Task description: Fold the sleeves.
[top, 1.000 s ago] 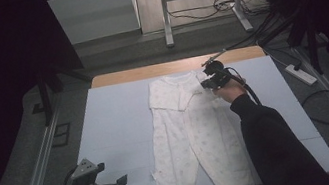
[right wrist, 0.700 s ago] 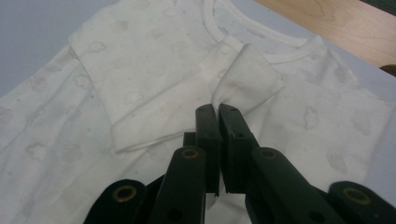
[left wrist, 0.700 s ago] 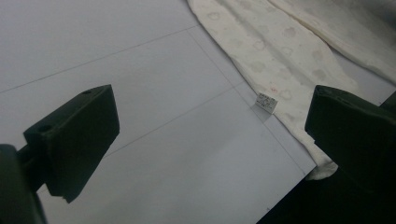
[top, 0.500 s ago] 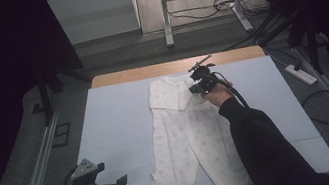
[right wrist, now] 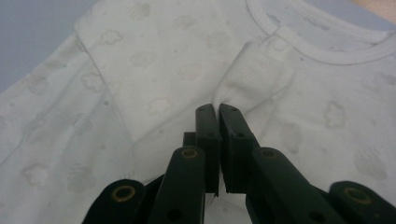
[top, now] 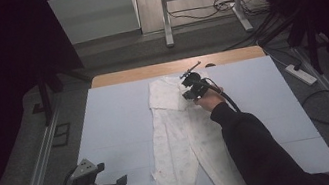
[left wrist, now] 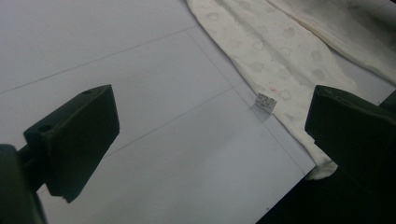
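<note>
A white baby sleepsuit (top: 180,140) with a faint cloud print lies lengthwise on the pale blue table (top: 116,121), neck at the far end and legs toward me. My right gripper (top: 188,93) sits over the chest, shut on a pinch of the sleeve fabric. In the right gripper view the jaws (right wrist: 217,109) meet on a fold of the sleepsuit (right wrist: 154,60) just below the neckline. My left gripper (top: 113,174) is held open at the table's near left corner, apart from the cloth. The left gripper view has the open gripper (left wrist: 210,121) above bare table, with a sleepsuit leg (left wrist: 275,51) and a small tag (left wrist: 266,101) beyond.
A wooden strip (top: 173,66) runs along the table's far edge. On the floor are a power strip (top: 301,74) and cables at the right, a metal frame (top: 165,16) behind, and a rail (top: 37,164) along the left.
My right gripper has moved left and slightly toward me, drawing the sleeve over the sleepsuit's chest. The left gripper has stayed where it was.
</note>
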A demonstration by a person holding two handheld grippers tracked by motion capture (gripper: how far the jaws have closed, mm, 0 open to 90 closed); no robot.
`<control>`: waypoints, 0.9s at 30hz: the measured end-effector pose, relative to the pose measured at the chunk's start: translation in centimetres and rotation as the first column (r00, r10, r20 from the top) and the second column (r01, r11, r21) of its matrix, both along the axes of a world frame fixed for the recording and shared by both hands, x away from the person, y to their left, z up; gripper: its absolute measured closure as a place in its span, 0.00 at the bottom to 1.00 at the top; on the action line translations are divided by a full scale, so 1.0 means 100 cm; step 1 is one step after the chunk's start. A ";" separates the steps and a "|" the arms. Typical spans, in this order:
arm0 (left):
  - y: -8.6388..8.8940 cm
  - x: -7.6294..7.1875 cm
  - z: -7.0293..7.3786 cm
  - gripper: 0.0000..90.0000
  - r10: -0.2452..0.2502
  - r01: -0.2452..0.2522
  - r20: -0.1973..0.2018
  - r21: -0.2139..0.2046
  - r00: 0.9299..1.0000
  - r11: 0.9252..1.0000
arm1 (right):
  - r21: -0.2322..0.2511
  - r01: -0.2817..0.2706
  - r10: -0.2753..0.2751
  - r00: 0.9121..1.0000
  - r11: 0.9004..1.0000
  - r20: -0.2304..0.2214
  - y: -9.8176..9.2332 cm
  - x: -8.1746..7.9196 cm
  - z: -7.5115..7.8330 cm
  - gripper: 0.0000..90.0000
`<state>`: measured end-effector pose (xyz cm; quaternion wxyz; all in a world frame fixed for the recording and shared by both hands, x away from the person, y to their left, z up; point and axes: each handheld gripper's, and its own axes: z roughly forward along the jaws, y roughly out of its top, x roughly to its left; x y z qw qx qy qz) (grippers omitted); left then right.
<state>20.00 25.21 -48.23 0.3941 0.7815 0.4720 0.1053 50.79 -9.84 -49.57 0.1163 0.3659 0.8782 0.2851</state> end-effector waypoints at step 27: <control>0.000 0.000 0.000 0.03 0.000 0.000 -0.002 0.000 1.000 1.000 | 0.010 -0.022 0.022 1.000 1.000 0.009 0.001 -0.007 0.006 0.41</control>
